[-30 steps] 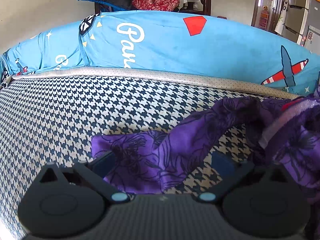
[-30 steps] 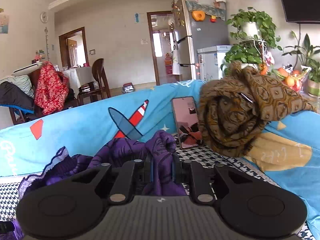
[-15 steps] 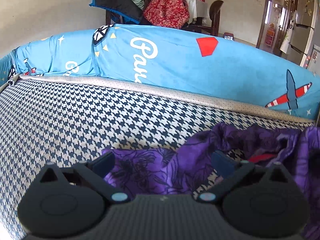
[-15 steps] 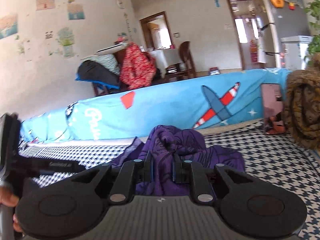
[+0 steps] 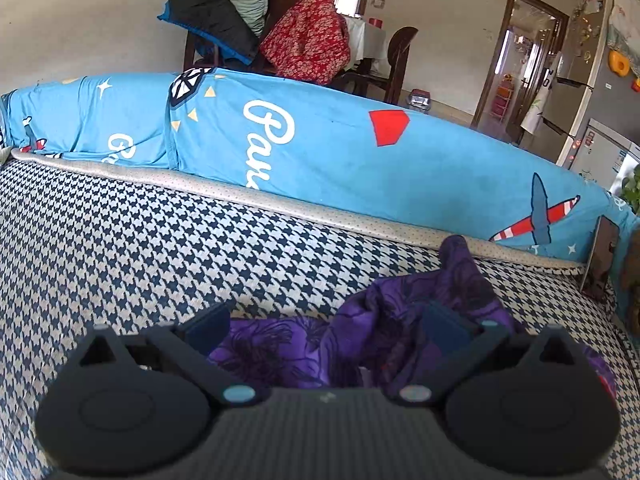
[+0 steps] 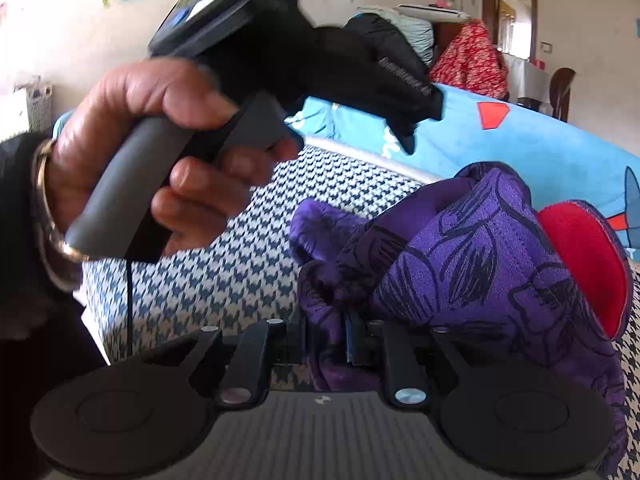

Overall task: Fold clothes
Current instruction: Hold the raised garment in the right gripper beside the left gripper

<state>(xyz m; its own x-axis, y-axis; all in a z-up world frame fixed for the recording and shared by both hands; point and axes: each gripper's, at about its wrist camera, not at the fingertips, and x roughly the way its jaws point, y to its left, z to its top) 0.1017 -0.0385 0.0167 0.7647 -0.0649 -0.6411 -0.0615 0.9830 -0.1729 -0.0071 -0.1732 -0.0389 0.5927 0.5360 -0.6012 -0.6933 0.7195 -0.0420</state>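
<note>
1. One purple garment (image 6: 472, 264) lies bunched on the houndstooth bed (image 5: 160, 248), far from flat.
2. Right gripper (image 6: 326, 338) pinches a fold, but its jaws are easing apart; the cloth may slip out.
3. Left gripper (image 5: 324, 324) stands spread over the cloth, gripping nothing; a late pinch could catch several layers.

Purple floral garment (image 6: 480, 248) (red lining), houndstooth cover (image 5: 160, 240).

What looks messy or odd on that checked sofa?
The purple garment lies bunched in a crumpled heap on the sofa seat, its red lining turned out. The right tongs, just opening, have a fold between them; the left tongs gape above it.
</note>
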